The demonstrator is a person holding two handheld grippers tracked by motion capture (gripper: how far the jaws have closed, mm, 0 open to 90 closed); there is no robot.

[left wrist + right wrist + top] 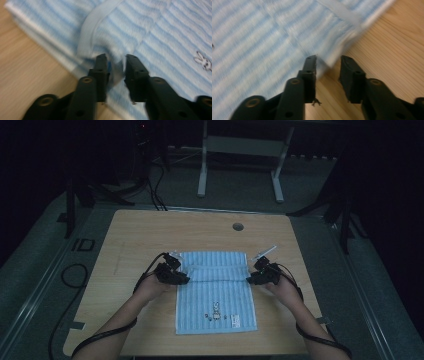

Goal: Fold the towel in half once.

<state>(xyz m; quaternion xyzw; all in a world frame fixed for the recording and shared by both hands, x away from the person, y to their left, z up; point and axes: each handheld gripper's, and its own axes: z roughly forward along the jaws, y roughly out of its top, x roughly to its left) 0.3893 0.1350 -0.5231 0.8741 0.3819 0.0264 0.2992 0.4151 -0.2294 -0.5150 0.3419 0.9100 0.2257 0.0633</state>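
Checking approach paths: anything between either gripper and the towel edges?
Nothing visible. The left gripper sits open at the blue striped towel on its left edge with cloth between its jaws; the right gripper sits open at the right edge. The wooden table around them is bare.

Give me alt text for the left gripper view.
The left gripper has its two black fingers open astride a raised fold of the blue-and-white striped cloth towel. The light wooden table shows at left, and a small rabbit print at far right.
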